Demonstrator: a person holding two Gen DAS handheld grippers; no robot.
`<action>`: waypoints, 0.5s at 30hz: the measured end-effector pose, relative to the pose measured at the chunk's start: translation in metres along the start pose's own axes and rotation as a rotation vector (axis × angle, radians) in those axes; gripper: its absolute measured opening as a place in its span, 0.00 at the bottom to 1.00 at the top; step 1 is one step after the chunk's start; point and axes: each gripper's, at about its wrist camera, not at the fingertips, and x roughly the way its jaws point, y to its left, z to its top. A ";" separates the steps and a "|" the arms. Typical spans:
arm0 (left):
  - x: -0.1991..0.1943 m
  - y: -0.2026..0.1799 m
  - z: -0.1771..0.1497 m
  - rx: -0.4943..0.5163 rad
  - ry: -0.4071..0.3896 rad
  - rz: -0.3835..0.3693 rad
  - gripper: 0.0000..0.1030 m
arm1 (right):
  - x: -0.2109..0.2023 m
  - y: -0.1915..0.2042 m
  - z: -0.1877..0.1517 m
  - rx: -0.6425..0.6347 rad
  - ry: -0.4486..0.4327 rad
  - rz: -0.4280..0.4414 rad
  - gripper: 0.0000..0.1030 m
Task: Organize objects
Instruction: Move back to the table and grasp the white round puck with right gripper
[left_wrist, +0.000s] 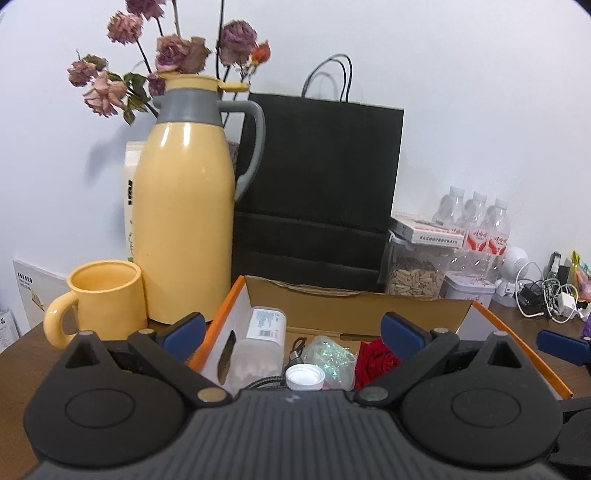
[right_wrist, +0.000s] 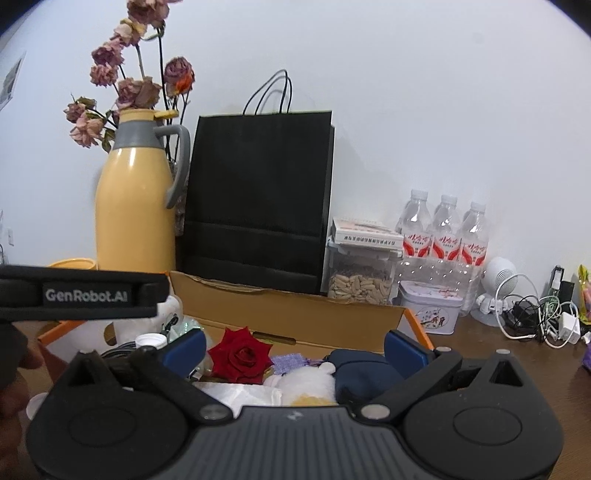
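An open cardboard box (left_wrist: 354, 306) with orange edges sits on the brown table, and also shows in the right wrist view (right_wrist: 295, 314). It holds a clear plastic jar (left_wrist: 260, 343), a white cap (left_wrist: 304, 376), a glittery packet (left_wrist: 330, 356), a red rose (right_wrist: 242, 354), a dark blue pouch (right_wrist: 364, 373) and a white plush toy (right_wrist: 306, 380). My left gripper (left_wrist: 293, 336) is open and empty above the box's left half. My right gripper (right_wrist: 295, 349) is open and empty above the box's right half, over the rose.
A yellow thermos (left_wrist: 184, 206) with dried roses behind it and a yellow mug (left_wrist: 105, 299) stand left of the box. A black paper bag (left_wrist: 317, 192) stands behind. A seed jar (right_wrist: 360, 273), water bottles (right_wrist: 445, 236), a tin (right_wrist: 430, 312) and tangled cables (right_wrist: 535, 317) lie at right.
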 end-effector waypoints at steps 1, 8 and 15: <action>-0.004 0.002 -0.001 0.000 -0.006 0.001 1.00 | -0.005 0.000 -0.001 -0.005 -0.014 -0.005 1.00; -0.026 0.016 -0.011 -0.003 0.001 -0.006 1.00 | -0.036 0.001 -0.011 -0.047 -0.068 0.001 1.00; -0.047 0.024 -0.027 0.035 0.051 -0.015 1.00 | -0.065 0.006 -0.024 -0.077 -0.048 0.041 1.00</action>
